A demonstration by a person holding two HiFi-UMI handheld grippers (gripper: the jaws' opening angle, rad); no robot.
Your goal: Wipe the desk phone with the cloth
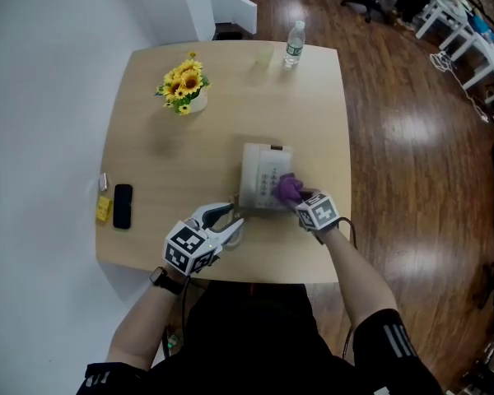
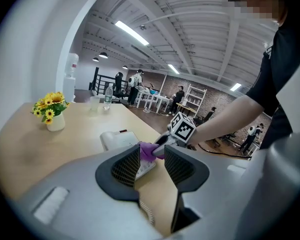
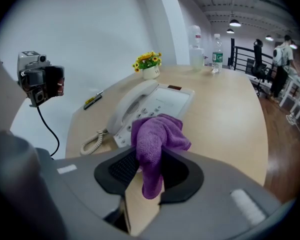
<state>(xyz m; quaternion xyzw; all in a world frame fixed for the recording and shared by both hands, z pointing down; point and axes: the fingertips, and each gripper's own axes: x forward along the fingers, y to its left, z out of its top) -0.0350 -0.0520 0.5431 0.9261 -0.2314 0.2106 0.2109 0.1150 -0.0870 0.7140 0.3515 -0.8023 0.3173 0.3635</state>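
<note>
The right claw [image 3: 150, 176] is clamped on a purple cloth [image 3: 157, 134], which bunches out past its 2 jaws and sits at the near right corner of the desk phone [image 3: 155, 101]. Whether it presses on the keypad or hovers just over it I cannot tell. The phone lies near the middle of the bench [image 1: 189, 146], with the handset [image 3: 135, 101] in its cradle on the left and the coiled cord [image 3: 92, 143] trailing toward the near edge. The left claw [image 2: 152, 166] hangs just beside the phone's near left corner, jaws apart with nothing between them.

To wipe well, I judge the cloth should be laid flatter, so that more than its tip meets the surface. It can then be drawn in light strokes across the keys and along the handset. The phone looks light and may slide, so the left claw could steady its near edge. Pushing hard risks knocking the handset off its cradle or snagging the cord.
</note>
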